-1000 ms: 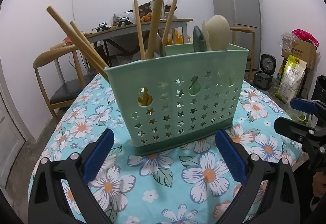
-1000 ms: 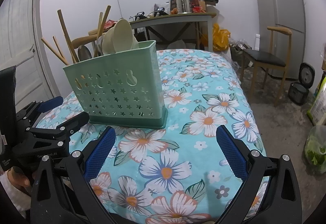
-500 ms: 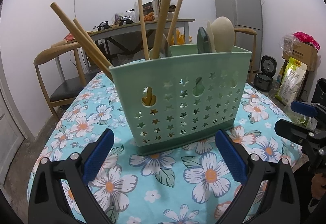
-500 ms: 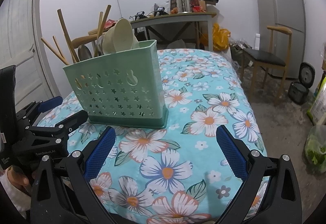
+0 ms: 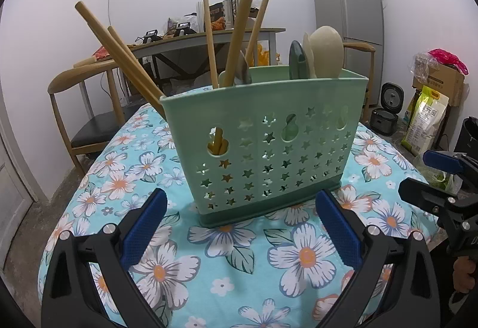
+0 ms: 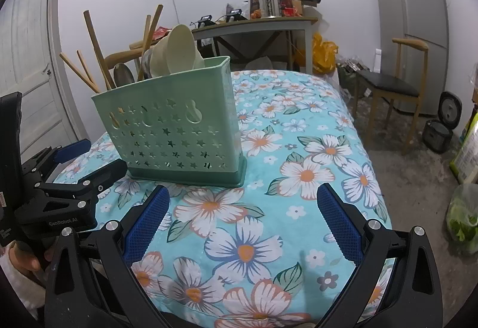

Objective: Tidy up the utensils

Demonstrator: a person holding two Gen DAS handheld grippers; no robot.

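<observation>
The green holder [image 5: 269, 142] stands upright on the flowered tablecloth [image 5: 227, 262], filling the middle of the left wrist view and sitting left of centre in the right wrist view. It is thin perforated plastic, so probably light and a little springy in the walls; pinching a wall near the rim would likely flex it, and its darker base looks like the firmer place to steady it. The load inside is top-heavy: wooden chopsticks [image 5: 119, 56] lean far out to the upper left, a thick wooden handle [image 5: 243, 14] runs up out of the frame's top, and the pale spoons [image 5: 324, 51] crowd the right end next to a dark green utensil [image 5: 296, 60]. The sticks are stiff and light, best taken on the bare shaft well above the rim (the smooth spoons look more slippery, so their necks seem the safer hold). A metal spoon [image 6: 123, 74] shows behind the front wall in the right wrist view.

The left gripper [image 5: 239, 226] is spread wide, its blue pads at the lower edge of the frame, just short of the holder's base, touching and holding nothing. The right gripper [image 6: 243, 220] is equally wide and empty, over bare cloth, the holder off to its upper left.
</observation>
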